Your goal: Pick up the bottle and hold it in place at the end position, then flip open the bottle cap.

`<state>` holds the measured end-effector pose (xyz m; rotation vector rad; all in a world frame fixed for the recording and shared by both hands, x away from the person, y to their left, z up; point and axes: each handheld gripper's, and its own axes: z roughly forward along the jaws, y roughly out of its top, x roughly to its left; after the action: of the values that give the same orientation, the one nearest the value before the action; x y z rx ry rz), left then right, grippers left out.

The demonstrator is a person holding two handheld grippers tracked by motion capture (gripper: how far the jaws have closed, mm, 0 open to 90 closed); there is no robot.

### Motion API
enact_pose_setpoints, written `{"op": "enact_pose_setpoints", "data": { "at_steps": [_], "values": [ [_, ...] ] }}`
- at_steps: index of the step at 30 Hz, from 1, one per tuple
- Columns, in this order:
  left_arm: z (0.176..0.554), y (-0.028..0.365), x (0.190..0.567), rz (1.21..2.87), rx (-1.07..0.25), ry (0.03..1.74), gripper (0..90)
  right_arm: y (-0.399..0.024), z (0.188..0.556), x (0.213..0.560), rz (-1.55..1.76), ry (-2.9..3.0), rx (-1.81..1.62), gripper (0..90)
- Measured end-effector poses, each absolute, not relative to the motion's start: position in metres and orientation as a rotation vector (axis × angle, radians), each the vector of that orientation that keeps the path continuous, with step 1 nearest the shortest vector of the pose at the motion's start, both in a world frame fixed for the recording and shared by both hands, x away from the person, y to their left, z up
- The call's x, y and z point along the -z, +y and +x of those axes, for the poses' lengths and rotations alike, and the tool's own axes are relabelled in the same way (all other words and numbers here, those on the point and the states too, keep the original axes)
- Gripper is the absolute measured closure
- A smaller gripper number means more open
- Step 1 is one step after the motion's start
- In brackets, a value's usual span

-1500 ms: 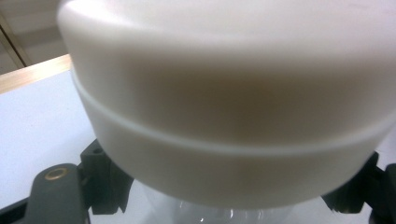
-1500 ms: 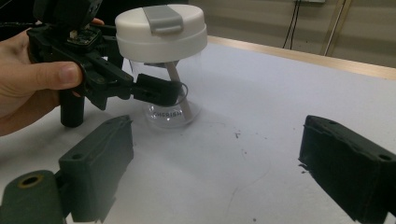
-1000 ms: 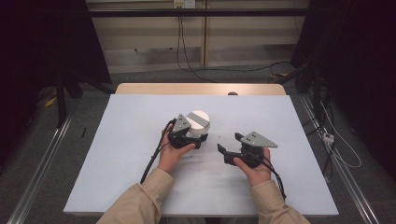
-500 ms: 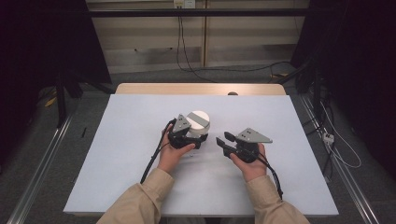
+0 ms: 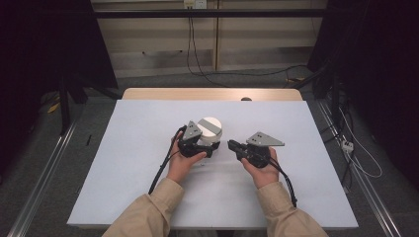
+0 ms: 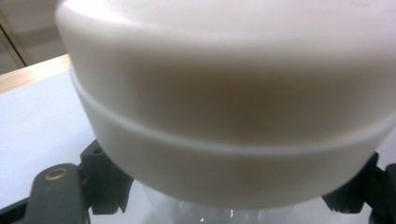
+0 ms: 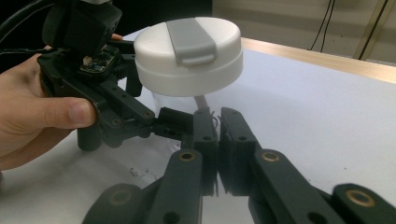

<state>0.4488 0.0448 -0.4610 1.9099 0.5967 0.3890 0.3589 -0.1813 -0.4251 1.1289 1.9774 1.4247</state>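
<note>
Behind the jar: bare table.

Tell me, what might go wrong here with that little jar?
The left gripper clamps only the clear jar under its wide white lid, so it could slip or tip. The right gripper, just closed with nothing visible between its jaws, could nudge the jar.

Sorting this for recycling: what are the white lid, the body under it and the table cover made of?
Lid: likely matte white plastic, moulded rim line, grey flip tab. Body: clear, glossy, plastic or glass; I cannot tell which. Table cover: smooth pale sheet, probably laminate or vinyl, over a wooden edge.
</note>
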Motion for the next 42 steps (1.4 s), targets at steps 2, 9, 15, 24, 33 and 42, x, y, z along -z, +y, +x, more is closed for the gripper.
{"op": "enact_pose_setpoints", "data": {
  "at_steps": [2,9,15,24,33,42],
  "values": [
    [0.449,0.045,0.461,1.91,-0.389,0.597,18.7,-0.181,0.359,0.426,1.133,1.981,-1.428,88.8],
    [0.449,0.045,0.461,1.907,-0.388,0.601,18.7,-0.181,0.36,0.425,1.133,1.99,-1.418,90.0],
    [0.449,0.044,0.461,1.902,-0.385,0.604,18.7,-0.179,0.362,0.422,1.13,1.999,-1.415,90.0],
    [0.449,0.044,0.461,1.902,-0.386,0.604,18.7,-0.175,0.367,0.42,1.131,2.013,-1.407,90.0],
    [0.449,0.044,0.461,1.904,-0.386,0.603,18.7,-0.173,0.369,0.418,1.131,2.024,-1.396,90.0],
    [0.449,0.045,0.461,1.905,-0.38,0.604,18.7,-0.168,0.373,0.414,1.113,2.04,-1.377,90.0]
  ]
}}
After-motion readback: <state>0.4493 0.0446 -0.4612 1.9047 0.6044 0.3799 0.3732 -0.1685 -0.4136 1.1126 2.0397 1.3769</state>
